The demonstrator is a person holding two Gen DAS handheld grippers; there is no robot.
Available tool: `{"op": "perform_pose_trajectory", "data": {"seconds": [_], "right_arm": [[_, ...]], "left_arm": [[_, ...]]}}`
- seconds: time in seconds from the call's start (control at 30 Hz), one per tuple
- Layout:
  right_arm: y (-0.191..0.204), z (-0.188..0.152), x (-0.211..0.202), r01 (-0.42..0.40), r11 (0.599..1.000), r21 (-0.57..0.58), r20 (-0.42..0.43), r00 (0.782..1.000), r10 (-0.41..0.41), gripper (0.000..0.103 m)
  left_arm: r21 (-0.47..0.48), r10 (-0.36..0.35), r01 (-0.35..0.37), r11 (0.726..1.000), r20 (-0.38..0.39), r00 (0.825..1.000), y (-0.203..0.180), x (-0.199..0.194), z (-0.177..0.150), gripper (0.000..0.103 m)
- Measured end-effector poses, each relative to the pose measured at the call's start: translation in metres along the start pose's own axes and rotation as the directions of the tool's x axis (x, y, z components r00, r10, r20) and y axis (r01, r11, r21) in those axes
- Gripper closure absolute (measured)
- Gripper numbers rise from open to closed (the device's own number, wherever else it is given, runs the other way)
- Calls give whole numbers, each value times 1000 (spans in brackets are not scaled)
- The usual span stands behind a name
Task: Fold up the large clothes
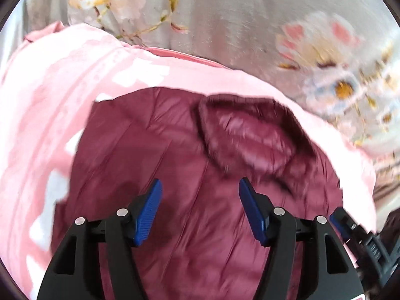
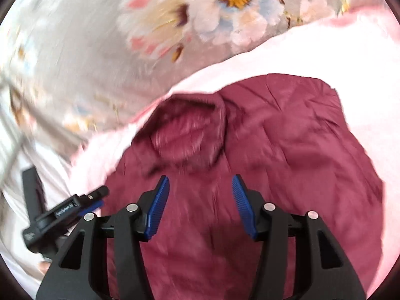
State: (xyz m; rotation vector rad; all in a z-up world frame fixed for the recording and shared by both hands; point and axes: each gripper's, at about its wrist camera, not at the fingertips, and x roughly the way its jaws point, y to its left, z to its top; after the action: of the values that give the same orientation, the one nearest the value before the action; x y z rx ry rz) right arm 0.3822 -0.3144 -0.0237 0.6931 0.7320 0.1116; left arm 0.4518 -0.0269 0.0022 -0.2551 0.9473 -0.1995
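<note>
A maroon quilted jacket [image 1: 162, 150] lies spread on a pink sheet [image 1: 50, 100], its fur-trimmed hood [image 1: 250, 135] lying flat at the far end. My left gripper [image 1: 200, 180] hovers above the jacket's middle, open, with nothing between its blue pads. In the right wrist view the same jacket [image 2: 287, 137] and hood [image 2: 185, 137] fill the centre. My right gripper [image 2: 200, 176] is open over it too, its jaws empty. Each gripper shows in the other's view: the right one at the lower right edge [image 1: 346, 223], the left one at the lower left [image 2: 75, 205].
A grey bedcover with large flowers [image 1: 225, 25] [image 2: 100, 62] lies beyond the pink sheet [image 2: 325, 50]. The sheet surrounds the jacket on all visible sides. Both views are blurred.
</note>
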Motion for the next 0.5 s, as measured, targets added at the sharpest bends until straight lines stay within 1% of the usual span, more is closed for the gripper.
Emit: {"op": "perform_pose_trajectory", "data": {"seconds": [0.07,0.13,0.2,0.23,0.27,0.3,0.33,0.37,0.4,0.43,0.5], "right_arm": [[-7,8,22,-24,998,66,-30,999,26,52],[-11,13,41,-48,993,109,-64,996,55,52],[-13,11,56,-57,988,144,-89,994,70,54],[-13,9,63,-59,987,150,-98,992,74,63],[-11,8,67,-64,988,140,-106,991,79,79],[-6,7,68,-73,991,114,-109,990,85,89],[-3,6,65,-59,995,83,-103,992,67,96],[1,5,61,-29,999,40,-87,996,32,96],[7,3,56,24,999,-30,-63,998,-26,96],[11,1,54,64,995,-79,-49,996,-68,97],[12,-6,57,117,983,-140,-52,991,-125,97]], "left_arm": [[-38,-21,19,999,-69,997,-1,27,16,41],[-108,-75,61,992,-130,989,5,53,24,41],[-167,-91,64,984,-161,983,10,72,28,41],[-178,-84,53,983,-173,981,11,79,28,44],[-172,-69,38,984,-176,982,10,82,27,49],[-152,-52,25,988,-174,983,8,82,26,55],[-102,-20,2,995,-175,984,2,81,23,75],[-71,-7,-5,997,-177,984,0,80,21,97],[-45,7,-15,999,-182,983,0,80,18,103],[-23,27,-32,999,-193,981,1,81,14,103],[-2,38,-40,999,-196,980,5,85,6,103]]}}
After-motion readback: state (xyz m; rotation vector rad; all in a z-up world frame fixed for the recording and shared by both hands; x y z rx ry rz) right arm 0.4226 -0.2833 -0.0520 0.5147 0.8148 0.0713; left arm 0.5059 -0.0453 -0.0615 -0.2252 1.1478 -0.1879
